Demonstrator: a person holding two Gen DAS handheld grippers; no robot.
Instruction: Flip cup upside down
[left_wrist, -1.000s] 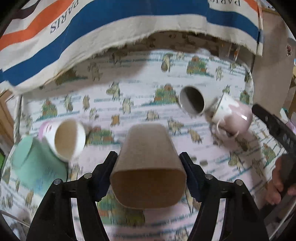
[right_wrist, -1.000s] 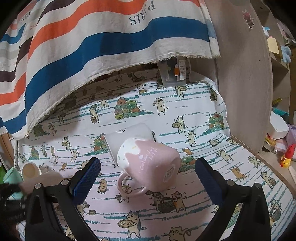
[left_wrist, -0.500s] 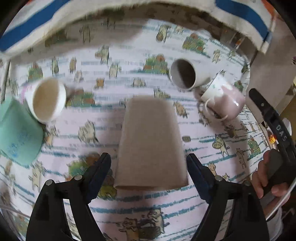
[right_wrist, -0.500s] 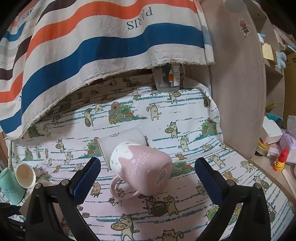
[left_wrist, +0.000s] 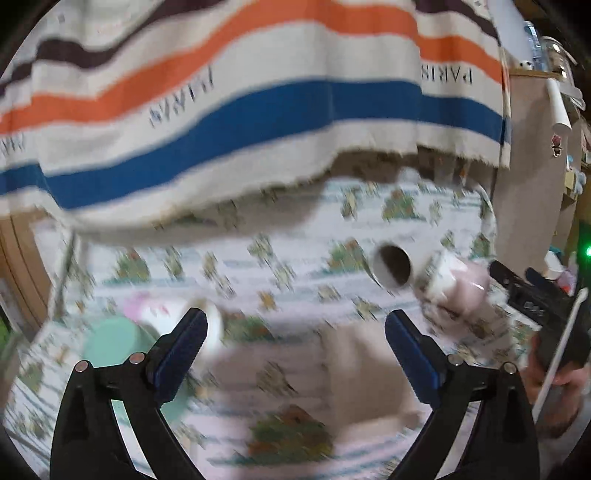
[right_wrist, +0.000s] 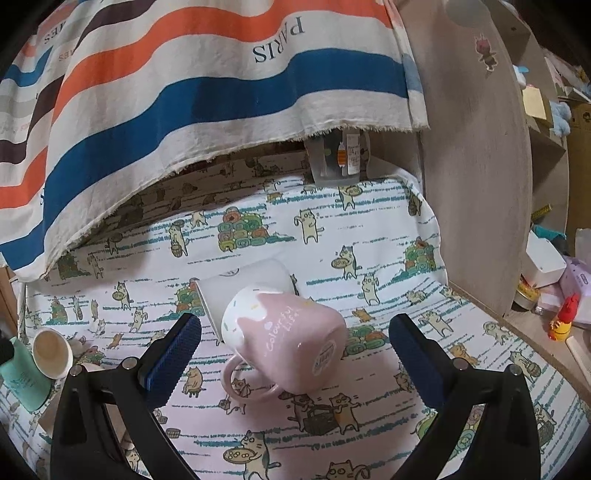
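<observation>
The left wrist view is blurred by motion. A tan paper cup (left_wrist: 365, 373) stands on the cat-print cloth, just below and between the fingers of my open left gripper (left_wrist: 293, 339), which holds nothing. A pink mug (right_wrist: 284, 339) lies on its side with its handle toward me, between the open jaws of my right gripper (right_wrist: 295, 347); it touches neither finger. It also shows in the left wrist view (left_wrist: 458, 288), far right. A white cup (right_wrist: 247, 288) lies on its side behind the mug.
A cream cup (right_wrist: 51, 352) and a mint cup (right_wrist: 22, 376) lie at the left. A striped PARIS cloth (right_wrist: 207, 85) hangs over the back. A wooden panel (right_wrist: 476, 155) and cluttered shelves stand at the right.
My left gripper let go of the tan cup, opened and pulled back and up; the cup stands on the cloth. The right gripper moved slightly closer to the pink mug.
</observation>
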